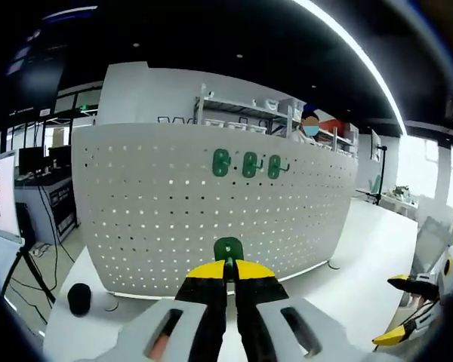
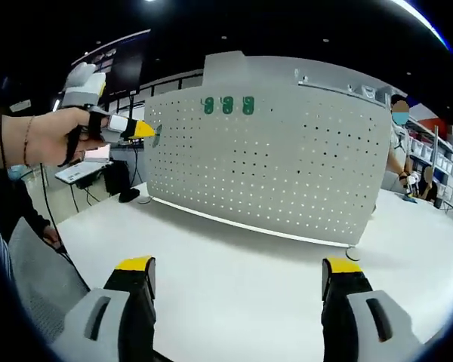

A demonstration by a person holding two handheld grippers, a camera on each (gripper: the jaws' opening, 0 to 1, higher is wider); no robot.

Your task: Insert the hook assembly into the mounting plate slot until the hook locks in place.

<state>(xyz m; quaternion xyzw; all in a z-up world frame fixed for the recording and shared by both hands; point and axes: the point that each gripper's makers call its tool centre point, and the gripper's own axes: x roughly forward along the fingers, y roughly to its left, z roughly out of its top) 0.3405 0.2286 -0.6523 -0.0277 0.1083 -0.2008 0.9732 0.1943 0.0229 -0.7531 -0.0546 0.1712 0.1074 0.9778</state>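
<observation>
Holding a green hook (image 1: 228, 247) pinched tight between its yellow-tipped jaws, the left gripper (image 1: 228, 273) sits right in front of the white pegboard (image 1: 166, 219), which stands upright on the white worktop (image 1: 347, 279). The hook looks to be close to the board's face, low down near its bottom edge, but I can't tell if it's actually touching or in a slot. Up high on the same board there are three more green hooks (image 1: 247, 164) already hanging in a row, side by side. From the right gripper view you can see the left gripper (image 2: 147, 131) held in a person's hand (image 2: 49, 136) at the left end of the pegboard (image 2: 287, 173), tip against the board edge. The right gripper (image 2: 238, 275) is hanging over the worktop (image 2: 234, 264) well back from the board, jaws spread wide with nothing in them. A small black round thing (image 1: 80, 299) sits on the worktop off the board's left end. Shelving and a person are in the background behind the board.
</observation>
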